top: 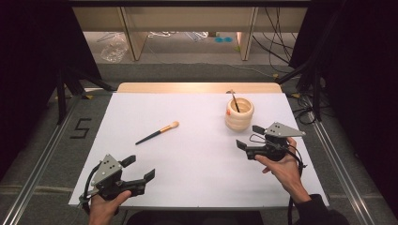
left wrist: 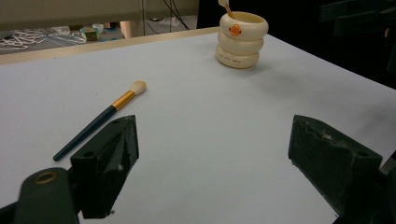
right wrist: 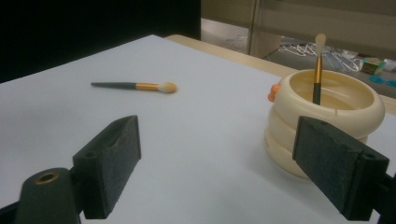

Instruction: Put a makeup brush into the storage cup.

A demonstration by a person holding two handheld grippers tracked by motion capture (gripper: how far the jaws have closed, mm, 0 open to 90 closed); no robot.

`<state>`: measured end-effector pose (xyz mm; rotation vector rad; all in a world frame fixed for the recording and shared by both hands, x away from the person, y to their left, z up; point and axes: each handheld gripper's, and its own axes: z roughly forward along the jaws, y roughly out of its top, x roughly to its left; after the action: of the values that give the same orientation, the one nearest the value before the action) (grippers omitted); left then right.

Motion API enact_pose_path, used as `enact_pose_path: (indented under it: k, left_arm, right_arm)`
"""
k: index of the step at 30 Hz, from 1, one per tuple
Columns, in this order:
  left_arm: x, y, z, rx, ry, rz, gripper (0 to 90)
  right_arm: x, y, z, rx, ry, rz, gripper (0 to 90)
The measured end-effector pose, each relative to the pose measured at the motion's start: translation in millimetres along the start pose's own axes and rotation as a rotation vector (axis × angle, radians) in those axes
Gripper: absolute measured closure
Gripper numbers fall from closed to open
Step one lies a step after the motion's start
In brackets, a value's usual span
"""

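High view: white table [top: 197, 154], brush [top: 157, 132] lying left of cup [top: 239, 114]; left gripper [top: 139, 170] near edge, right gripper [top: 249, 137] just below cup, both wide open, empty. Cables on floor beyond.

Left gripper view: brush [left wrist: 100, 119] near left jaw, cup [left wrist: 242, 39] far.

Right gripper view: second brush [right wrist: 318, 67] upright in cup [right wrist: 322, 119].

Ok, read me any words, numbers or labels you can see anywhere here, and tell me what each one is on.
"5": a dark figure on the grey floor left of the table, in the high view.
Small dark lettering on the bottom ring of the cream holder, in the left gripper view: too small and blurred to read.
No print can be made out on the loose brush, the white table sheet or either gripper.
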<state>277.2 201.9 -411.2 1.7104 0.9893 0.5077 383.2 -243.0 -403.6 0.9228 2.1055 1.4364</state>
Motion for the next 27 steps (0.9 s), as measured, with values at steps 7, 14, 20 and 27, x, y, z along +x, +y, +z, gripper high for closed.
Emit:
enact_pose_path:
  k: [7, 14, 20, 27]
  left_arm:
    - [0.1, 0.1, 0.0, 0.004, 0.000, 0.008, 15.7]
    - [0.4, -0.1, 0.3, 0.002, 0.001, 0.008, 15.7]
    - [0.1, 0.0, 0.0, 0.005, 0.001, 0.008, 15.7]
    - [-0.2, -0.2, -0.2, 0.003, 0.002, 0.003, 15.7]
  right_arm:
    - [4.8, -5.4, -3.0, -0.001, 0.003, 0.003, 16.3]
    - [10.8, -9.1, -6.1, -0.001, 0.029, 0.022, 16.3]
    - [14.9, -12.2, -10.8, 0.010, 0.037, 0.020, 16.3]
    - [21.4, -16.8, -16.1, 0.025, 0.040, 0.013, 16.2]
